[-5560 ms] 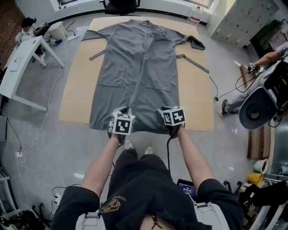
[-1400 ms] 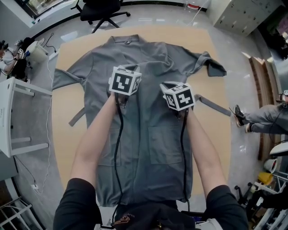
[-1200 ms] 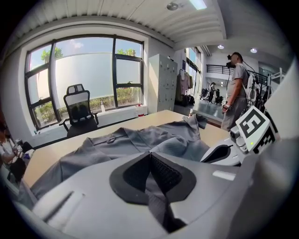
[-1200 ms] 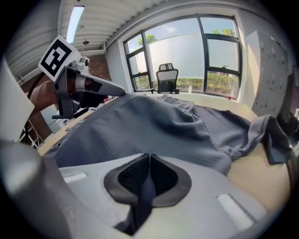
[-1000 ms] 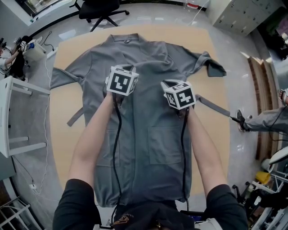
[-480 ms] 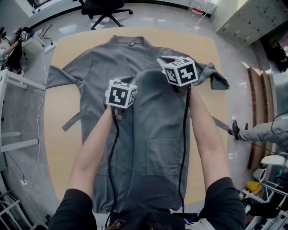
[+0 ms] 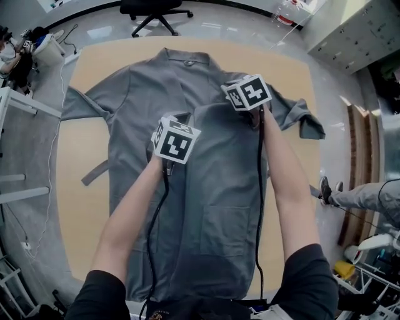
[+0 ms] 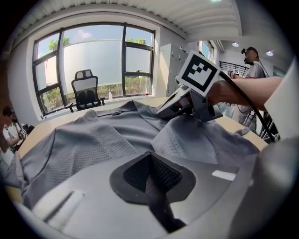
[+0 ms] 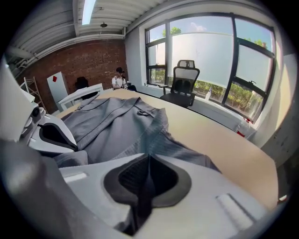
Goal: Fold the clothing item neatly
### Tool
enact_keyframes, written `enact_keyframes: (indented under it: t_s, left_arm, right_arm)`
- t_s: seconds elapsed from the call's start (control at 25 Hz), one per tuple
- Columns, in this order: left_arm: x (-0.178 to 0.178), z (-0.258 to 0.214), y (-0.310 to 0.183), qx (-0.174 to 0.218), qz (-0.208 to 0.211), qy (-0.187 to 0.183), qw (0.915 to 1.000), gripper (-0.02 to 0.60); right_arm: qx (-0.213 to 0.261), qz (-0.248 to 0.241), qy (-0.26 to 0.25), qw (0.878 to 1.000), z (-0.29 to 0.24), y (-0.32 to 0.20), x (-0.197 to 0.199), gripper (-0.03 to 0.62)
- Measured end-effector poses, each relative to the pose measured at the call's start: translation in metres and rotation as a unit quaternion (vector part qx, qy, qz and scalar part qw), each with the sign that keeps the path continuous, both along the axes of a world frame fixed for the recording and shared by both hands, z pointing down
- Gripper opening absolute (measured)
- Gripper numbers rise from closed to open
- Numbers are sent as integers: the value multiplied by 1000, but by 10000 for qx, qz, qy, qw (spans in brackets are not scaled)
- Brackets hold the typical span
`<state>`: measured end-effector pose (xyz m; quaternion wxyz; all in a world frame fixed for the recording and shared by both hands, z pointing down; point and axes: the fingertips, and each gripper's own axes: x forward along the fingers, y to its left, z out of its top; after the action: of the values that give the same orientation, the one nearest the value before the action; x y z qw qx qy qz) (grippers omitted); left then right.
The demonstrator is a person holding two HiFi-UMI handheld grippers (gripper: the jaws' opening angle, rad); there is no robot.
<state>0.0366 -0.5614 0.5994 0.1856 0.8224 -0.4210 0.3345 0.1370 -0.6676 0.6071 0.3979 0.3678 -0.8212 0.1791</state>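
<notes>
Head view, the only one taking in the full layout: the grey robe is lying front-up across the tan worktop. Its collar is sitting at the far edge and its sleeves are spreading to both sides. One waist tie is trailing onto bare board. A flap of the robe's front is standing raised off the chest. A patch pocket is lying flat, contents not discernible.

Left gripper view: the left gripper is clenching, pads meeting with robe cloth drawn up against their tips. Showing only here:
- the right gripper, seen from the side, is nosing down into the raised flap;
- a standing person is waiting at the back.

Right gripper view: the right gripper's jaws are pinching together on a tented ridge of robe cloth. Showing only here:
- a brick wall;
- a second person beside a white desk.

All three views: an office chair is standing beyond the collar end.
</notes>
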Motion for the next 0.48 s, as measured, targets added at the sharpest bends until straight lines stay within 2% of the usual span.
enact_keyframes:
  t_s: [0.24,0.4,0.48]
  left_arm:
    - [-1,0,0,35,-45,80,10000,8]
    - [0,0,1,118,-39,-21,9999,8]
    - [-1,0,1,100,-53,-24,9999,8]
  right_arm:
    - [249,212,-410,9986,-23,-24,6,14]
    - [571,690,-814,9926,-42,-51,19,8]
    - [729,847,-860,9900,-47,-63,23,8]
